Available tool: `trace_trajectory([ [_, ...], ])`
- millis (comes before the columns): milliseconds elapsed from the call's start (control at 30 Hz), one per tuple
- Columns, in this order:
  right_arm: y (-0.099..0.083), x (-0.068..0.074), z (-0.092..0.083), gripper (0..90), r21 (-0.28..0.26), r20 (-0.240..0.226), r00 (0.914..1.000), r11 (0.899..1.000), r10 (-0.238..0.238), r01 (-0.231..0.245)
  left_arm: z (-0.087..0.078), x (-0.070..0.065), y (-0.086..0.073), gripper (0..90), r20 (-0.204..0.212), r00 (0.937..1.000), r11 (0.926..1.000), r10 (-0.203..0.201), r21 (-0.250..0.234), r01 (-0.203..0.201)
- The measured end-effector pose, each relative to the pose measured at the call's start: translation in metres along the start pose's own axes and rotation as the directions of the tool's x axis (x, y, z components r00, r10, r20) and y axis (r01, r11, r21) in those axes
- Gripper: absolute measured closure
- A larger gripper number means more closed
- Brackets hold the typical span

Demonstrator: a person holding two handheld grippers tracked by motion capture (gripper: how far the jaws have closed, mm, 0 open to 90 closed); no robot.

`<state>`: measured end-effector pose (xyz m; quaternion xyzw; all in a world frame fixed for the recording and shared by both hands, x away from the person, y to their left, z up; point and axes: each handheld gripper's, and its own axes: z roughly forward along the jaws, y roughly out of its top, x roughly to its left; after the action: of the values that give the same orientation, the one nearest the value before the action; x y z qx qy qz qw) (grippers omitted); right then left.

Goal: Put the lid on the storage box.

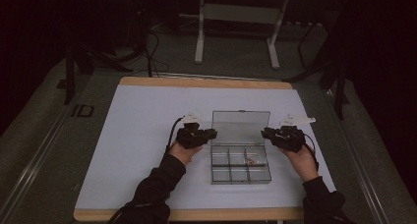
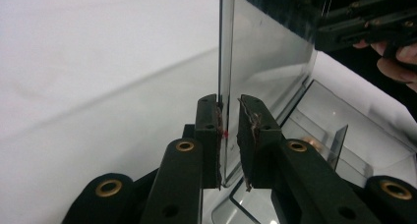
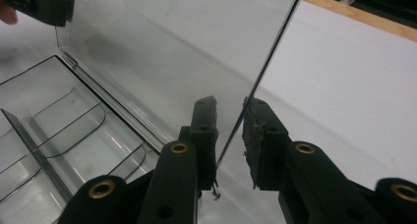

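Clear lid (image 2: 265, 52) edge between left gripper (image 2: 228, 135) fingers (image 2: 209, 130), touching one

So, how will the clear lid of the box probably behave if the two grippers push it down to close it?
The lid looks thin and stiff, so it should swing on its hinge rather than bend. Its smooth plastic edge may slip between the fingers. The box seems light and nearly empty, so it could slide on the table.
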<state>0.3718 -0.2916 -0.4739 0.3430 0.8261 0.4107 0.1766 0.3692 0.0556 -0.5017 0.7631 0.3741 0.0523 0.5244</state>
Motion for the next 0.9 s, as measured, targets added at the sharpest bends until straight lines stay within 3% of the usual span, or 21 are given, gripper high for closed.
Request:
trace_trajectory([
  [167, 0.001, -0.001, -0.002, 75.7, -0.002, -0.011, 0.9998, 1.0, 0.014, -0.014, -0.008, -0.002, 0.004, 77.5, -0.01, 0.9999, 0.9991, -0.007, -0.042, 0.007],
  [367, 0.002, 0.0, -0.007, 77.5, -0.01, -0.014, 0.9999, 1.0, -0.002, 0.001, -0.013, -0.008, 0.006, 81.4, -0.028, 0.9992, 0.999, 0.03, -0.032, -0.031],
  [900, -0.001, 0.006, -0.021, 80.5, -0.022, -0.023, 0.9984, 0.998, -0.051, 0.051, -0.023, -0.018, 0.003, 84.9, -0.047, 0.9961, 0.9971, 0.074, -0.015, -0.075],
])
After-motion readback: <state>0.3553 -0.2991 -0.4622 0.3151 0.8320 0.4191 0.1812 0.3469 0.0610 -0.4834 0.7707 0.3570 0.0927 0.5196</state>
